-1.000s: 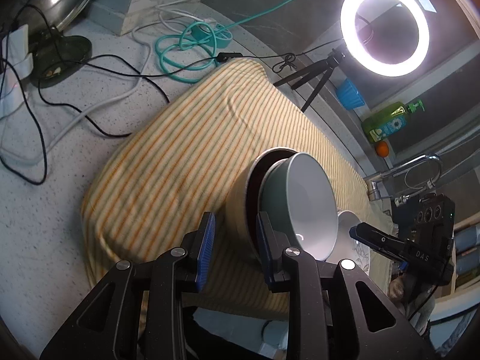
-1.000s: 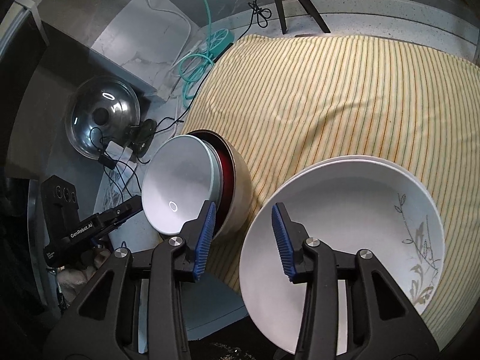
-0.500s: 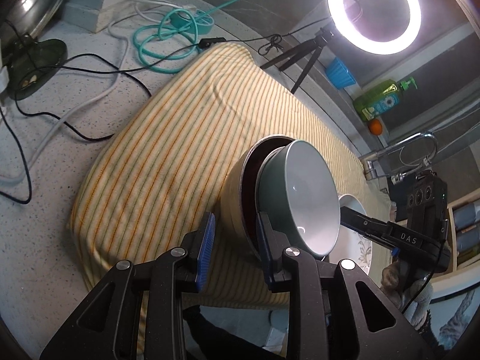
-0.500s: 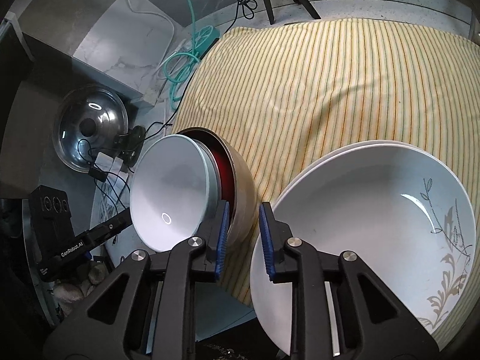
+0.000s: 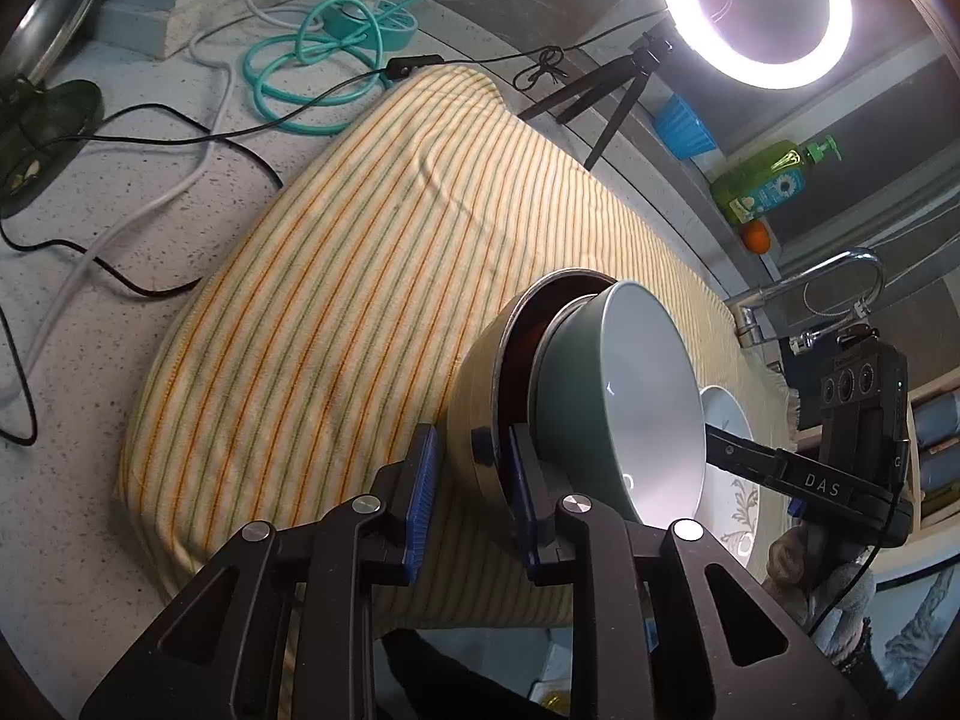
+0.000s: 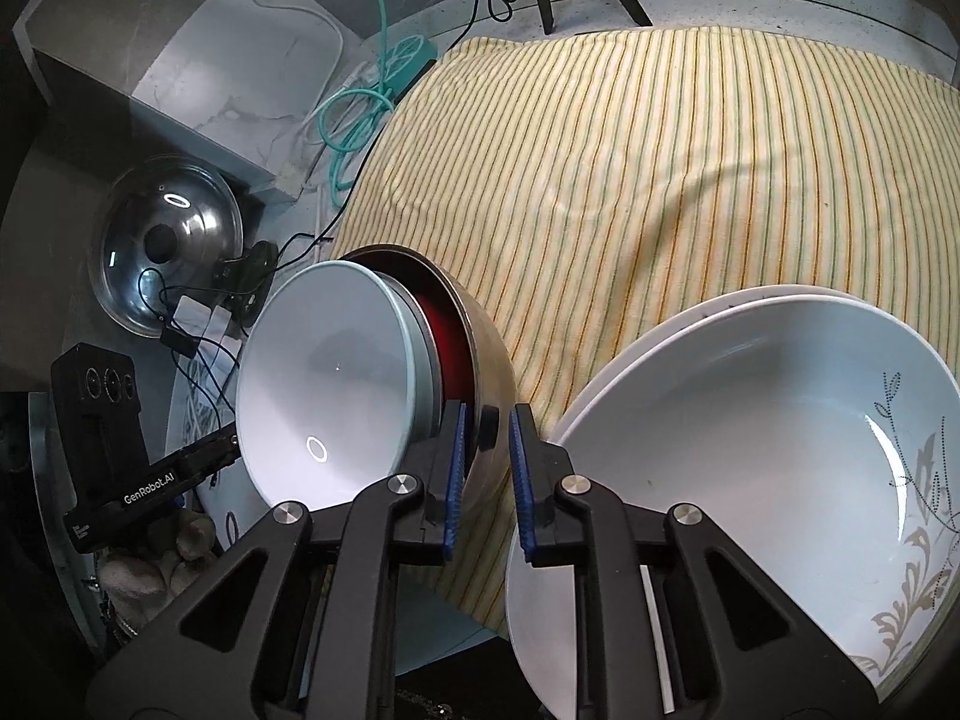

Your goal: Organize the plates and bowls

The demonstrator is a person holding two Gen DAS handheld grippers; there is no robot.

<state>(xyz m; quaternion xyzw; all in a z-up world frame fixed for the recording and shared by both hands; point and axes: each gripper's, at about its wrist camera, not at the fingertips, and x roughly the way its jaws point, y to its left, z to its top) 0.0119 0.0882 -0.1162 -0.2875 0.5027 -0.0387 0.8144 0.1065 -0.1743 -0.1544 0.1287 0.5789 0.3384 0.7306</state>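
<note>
At the far left a steel pot lid (image 6: 165, 246) leans against the grey wall, with black and white leads trailing over the speckled counter (image 5: 90, 360) and a teal cable (image 5: 312, 60) coiled behind them. A yellow striped cloth (image 5: 360, 270) covers most of the worktop.

The bowls sit at the cloth's near edge. A green bowl (image 5: 636, 396) with a pale inside is nested in a steel-rimmed bowl (image 5: 474, 372) lined in red. The left gripper (image 5: 473, 462) straddles that outer bowl's wall, one blue pad outside and one inside. Its jaws are closing on the wall, though the outer pad looks just short of touching it. On the bowl's other side the right gripper (image 6: 486, 456) is clenched on the rim, both pads against it.

Just to the right, two white dishes (image 6: 750, 450) with a grey leaf pattern are stacked on the cloth, near the bowls but apart from them.

Along the back ledge stands a lit ring light (image 5: 756, 12) on a small tripod (image 5: 606, 102). After it come a blue cup (image 5: 684, 126), a green soap bottle (image 5: 768, 180), an orange (image 5: 757, 237) and a chrome tap (image 5: 828, 276).
</note>
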